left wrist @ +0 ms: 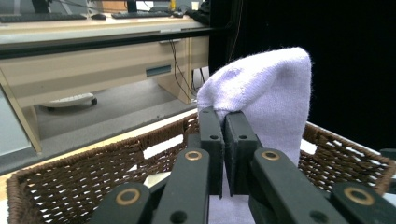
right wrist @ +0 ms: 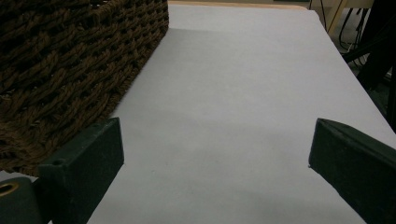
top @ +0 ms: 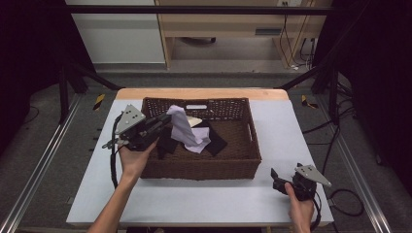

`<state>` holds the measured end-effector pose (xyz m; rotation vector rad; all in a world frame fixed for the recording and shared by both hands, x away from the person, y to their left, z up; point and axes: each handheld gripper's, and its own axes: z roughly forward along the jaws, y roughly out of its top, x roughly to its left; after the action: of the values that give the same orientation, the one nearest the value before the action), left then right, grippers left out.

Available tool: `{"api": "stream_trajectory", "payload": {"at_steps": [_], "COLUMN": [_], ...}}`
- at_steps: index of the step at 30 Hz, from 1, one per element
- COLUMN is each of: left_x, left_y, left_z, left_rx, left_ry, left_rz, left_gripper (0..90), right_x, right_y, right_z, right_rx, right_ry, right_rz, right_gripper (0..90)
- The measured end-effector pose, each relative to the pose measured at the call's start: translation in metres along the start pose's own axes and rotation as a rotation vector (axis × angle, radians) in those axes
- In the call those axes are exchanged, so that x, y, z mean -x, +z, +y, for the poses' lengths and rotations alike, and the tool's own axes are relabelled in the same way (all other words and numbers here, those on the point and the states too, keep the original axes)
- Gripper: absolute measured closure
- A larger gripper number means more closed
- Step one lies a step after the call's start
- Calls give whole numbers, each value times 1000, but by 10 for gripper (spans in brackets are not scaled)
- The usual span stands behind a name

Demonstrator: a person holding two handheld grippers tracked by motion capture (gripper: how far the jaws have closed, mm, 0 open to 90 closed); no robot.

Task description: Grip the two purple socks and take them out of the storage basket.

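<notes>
A brown wicker basket (top: 248,160) stands in the middle of the white table. My left gripper (top: 167,119) reaches over its left rim and is shut on a lavender sock (top: 187,128), lifting one end while the rest trails down into the basket. In the left gripper view the sock (left wrist: 271,88) drapes over the closed jaw tips (left wrist: 223,121). Dark cloth pieces (top: 216,141) and a pale item (top: 194,120) lie inside the basket. My right gripper (top: 277,178) rests open on the table by the basket's front right corner, nothing between its fingers (right wrist: 84,163).
The table surface (top: 282,126) runs bare to the right of the basket, where the basket wall (right wrist: 70,60) shows at left in the right gripper view. A wooden desk (top: 233,24) and cables stand beyond the table's far edge.
</notes>
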<state>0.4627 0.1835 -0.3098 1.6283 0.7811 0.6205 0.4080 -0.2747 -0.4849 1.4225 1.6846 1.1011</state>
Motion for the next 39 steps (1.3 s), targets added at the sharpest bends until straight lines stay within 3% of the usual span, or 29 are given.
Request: {"api": "stream_trajectory", "payload": {"at_steps": [9,19,30,39], "left_x": [11,24,36,44], "left_y": [-33,-65,-86,-93], "left_z": [11,12,-10,-43], "left_rx": [27,46,16,-64], "left_ry": [39,70,85,85], "left_rz": [-28,-67,-102,-120], "left_gripper": [862,863,863,862], "right_x": [0,0,1,1], "right_y": [0,0,-1,0], "right_z": [0,0,0,0], "right_rx": [2,3,5,10], "right_ry": [1,4,13,12], "right_rz": [-1,0,1,1], "right_gripper": [37,37,37,37]}}
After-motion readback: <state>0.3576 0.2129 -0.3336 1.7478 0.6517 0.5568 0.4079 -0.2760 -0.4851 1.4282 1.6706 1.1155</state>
